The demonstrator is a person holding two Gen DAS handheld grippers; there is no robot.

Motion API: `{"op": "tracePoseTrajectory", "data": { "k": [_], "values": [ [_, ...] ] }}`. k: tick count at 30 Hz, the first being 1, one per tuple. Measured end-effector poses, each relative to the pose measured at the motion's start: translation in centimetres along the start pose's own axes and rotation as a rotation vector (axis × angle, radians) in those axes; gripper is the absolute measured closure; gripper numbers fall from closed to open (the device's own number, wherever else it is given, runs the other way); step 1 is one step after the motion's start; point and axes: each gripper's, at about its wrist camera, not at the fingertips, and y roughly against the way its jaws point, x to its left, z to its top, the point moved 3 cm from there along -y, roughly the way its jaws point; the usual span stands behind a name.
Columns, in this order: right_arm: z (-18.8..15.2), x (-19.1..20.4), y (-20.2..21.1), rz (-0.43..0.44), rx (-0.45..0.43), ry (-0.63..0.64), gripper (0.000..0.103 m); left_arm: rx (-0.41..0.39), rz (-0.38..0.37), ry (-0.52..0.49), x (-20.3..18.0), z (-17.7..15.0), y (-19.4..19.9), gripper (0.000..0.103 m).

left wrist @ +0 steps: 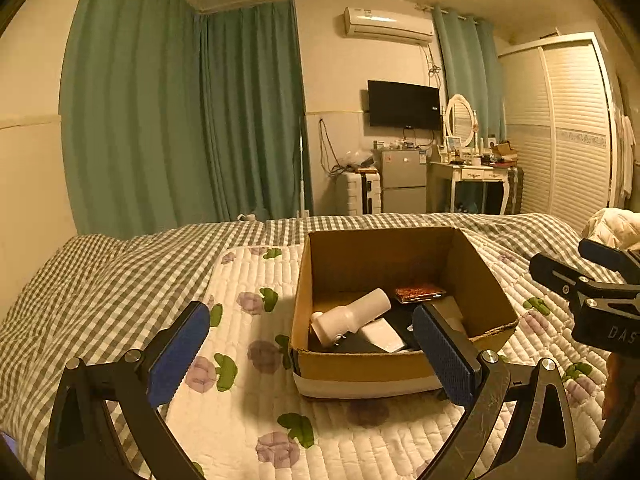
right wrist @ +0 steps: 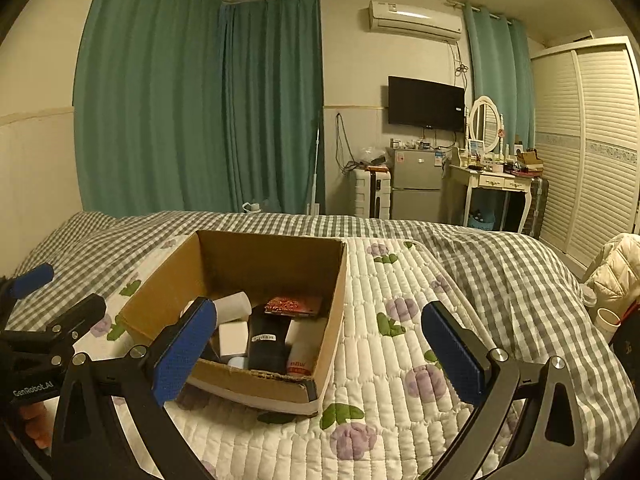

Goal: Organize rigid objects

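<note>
A: Where do the things sit?

B: In an open cardboard box (left wrist: pixel 404 366) on a quilted floral pad (left wrist: pixel 240 400) laid over the checked bedcover (left wrist: pixel 80 288). From the left wrist view I see a white bottle (left wrist: pixel 352 316) lying on its side, tilted against other items, and a red patterned flat case (left wrist: pixel 420 293) behind it by the far wall.

A: And underneath?

B: Hard to read. A dark flat thing and a pale card-like piece lie below the bottle, but the left tool's (left wrist: pixel 312 354) right finger covers part of the box's inside. The right wrist view adds a black upright item (right wrist: pixel 266 340) with a small label I cannot read, a white block (right wrist: pixel 233 338) beside it, and a white container with red print (right wrist: pixel 301 360) against the near wall. Its lower part is cut off by the box rim.

A: The tools?

B: Both are spread wide with nothing between the blue pads. The left tool hovers just in front of the box. The right tool (right wrist: pixel 320 354) hangs at the box's right side, its left finger overlapping the box's near corner in that view. In the left view only part of it shows at the frame edge.

A: The hands?

B: A few fingertips (right wrist: pixel 34 420) at the lower left edge of the right view, mostly hidden.
</note>
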Motion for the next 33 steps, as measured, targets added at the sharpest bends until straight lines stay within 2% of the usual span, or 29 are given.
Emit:
{"op": "tracePoseTrajectory", "data": {
  "k": [10,33],
  "values": [
    [-0.37,0.19,0.01,-0.007,0.005,0.014,0.000,-0.006,-0.007,0.036,0.16,-0.24,0.03,0.000],
    [-0.77,0.69,0.00,-0.017,0.007,0.046,0.000,0.014,-0.019,0.045,0.30,-0.70,-0.29,0.000]
  ]
}}
